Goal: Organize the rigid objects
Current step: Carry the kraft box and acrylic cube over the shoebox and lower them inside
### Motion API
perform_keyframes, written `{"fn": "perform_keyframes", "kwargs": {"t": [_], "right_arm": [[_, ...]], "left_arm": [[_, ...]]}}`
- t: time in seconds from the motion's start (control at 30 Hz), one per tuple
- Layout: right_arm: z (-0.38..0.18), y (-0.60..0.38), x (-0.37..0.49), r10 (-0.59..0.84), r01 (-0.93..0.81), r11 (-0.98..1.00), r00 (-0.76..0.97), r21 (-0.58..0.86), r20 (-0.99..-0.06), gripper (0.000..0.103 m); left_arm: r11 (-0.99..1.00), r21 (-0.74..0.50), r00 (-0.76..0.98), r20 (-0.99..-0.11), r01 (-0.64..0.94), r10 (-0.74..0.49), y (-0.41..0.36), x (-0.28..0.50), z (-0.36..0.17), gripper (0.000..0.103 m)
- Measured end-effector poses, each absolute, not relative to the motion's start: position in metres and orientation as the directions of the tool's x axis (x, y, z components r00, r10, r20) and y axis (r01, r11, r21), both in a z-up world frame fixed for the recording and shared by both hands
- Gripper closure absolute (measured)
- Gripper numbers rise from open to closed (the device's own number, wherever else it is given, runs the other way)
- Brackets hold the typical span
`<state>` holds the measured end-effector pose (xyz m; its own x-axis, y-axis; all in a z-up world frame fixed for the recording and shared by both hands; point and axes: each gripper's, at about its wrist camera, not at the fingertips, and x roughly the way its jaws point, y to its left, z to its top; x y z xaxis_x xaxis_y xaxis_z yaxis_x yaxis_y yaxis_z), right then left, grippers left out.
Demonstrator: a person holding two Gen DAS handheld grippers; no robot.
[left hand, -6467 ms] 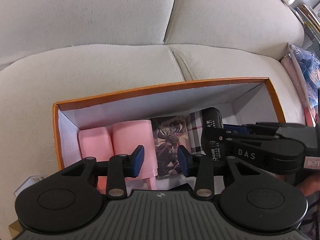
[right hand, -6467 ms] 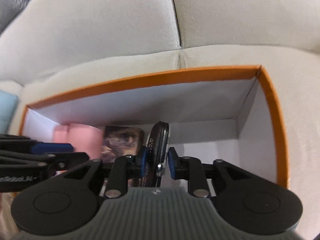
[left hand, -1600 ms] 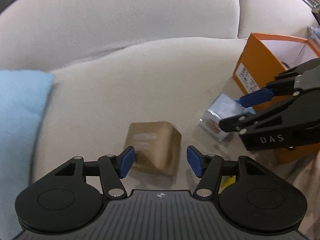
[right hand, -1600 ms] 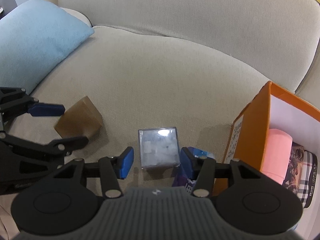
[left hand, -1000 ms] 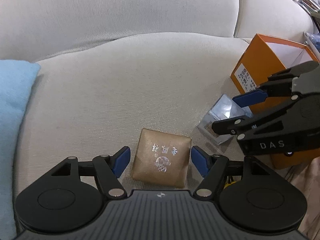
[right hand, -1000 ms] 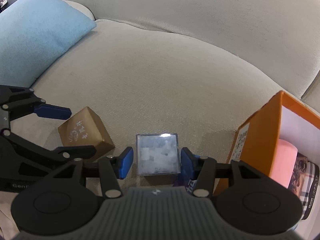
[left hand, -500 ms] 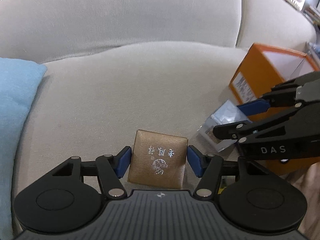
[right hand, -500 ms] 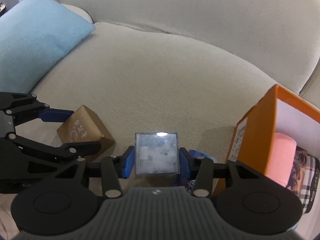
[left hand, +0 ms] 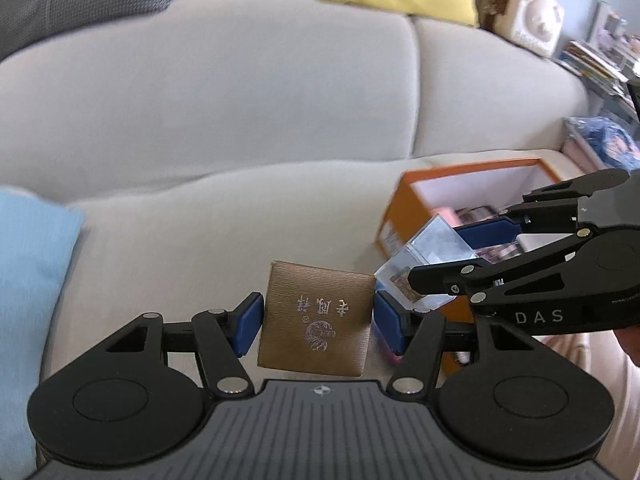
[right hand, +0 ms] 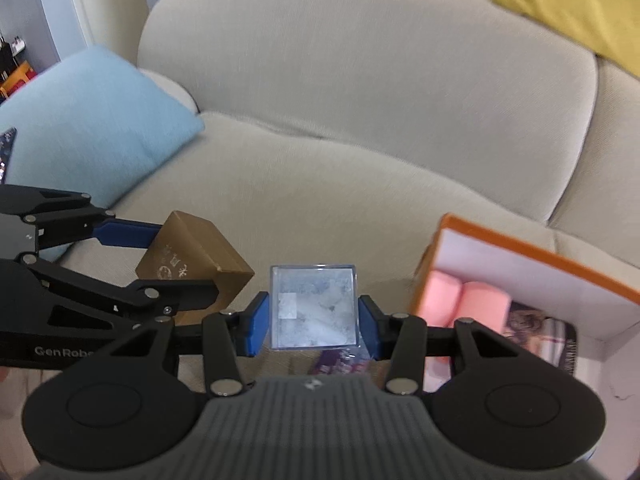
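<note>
While gripped, ribbed brown box (left hand: 316, 322), clear cube (right hand: 313, 307)

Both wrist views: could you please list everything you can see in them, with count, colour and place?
Gold box: one, brown-gold, in the left gripper.
Clear cube: one, transparent, in the right gripper.
Orange box: one, orange, white inside, on the sofa's right; pink items inside.
Sofa: one, beige.
Cushions: one light blue, left; one yellow, on the backrest.
Left gripper: black, blue pads, closed on the gold box.
Right gripper: same, closed on the clear cube.
</note>
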<state>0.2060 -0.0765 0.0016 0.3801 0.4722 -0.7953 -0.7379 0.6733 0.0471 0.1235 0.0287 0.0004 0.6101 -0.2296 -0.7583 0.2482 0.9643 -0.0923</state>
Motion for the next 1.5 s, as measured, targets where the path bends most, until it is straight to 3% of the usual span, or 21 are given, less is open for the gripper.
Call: {"fn": "perform_keyframes", "kwargs": {"t": [0.27, 0.53, 1.0, 1.5], "right_arm": [[0.033, -0.139, 0.21, 0.455, -0.732, 0.682, 0.432, -0.008, -0.779, 0.055], [0.038, -0.199, 0.221, 0.38, -0.729, 0.675, 0.472, -0.11, -0.796, 0.055], [-0.013, -0.278, 0.269, 0.253, -0.818, 0.518, 0.425, -0.249, -0.869, 0.055], [-0.063, -0.292, 0.321, 0.222, -0.901, 0.353, 0.342, -0.251, -0.913, 0.055]], "left_arm": [[0.924, -0.057, 0.618, -0.728, 0.378, -0.298, -0.032, 0.128, 0.031, 0.034], [0.849, -0.037, 0.564, -0.732, 0.527, -0.382, -0.108, 0.141, 0.026, 0.034], [0.716, -0.088, 0.391, -0.788, 0.693, -0.476, -0.195, 0.197, -0.013, 0.034], [0.47, 0.056, 0.297, -0.839, 0.881, -0.455, -0.275, 0.248, -0.06, 0.034]]}}
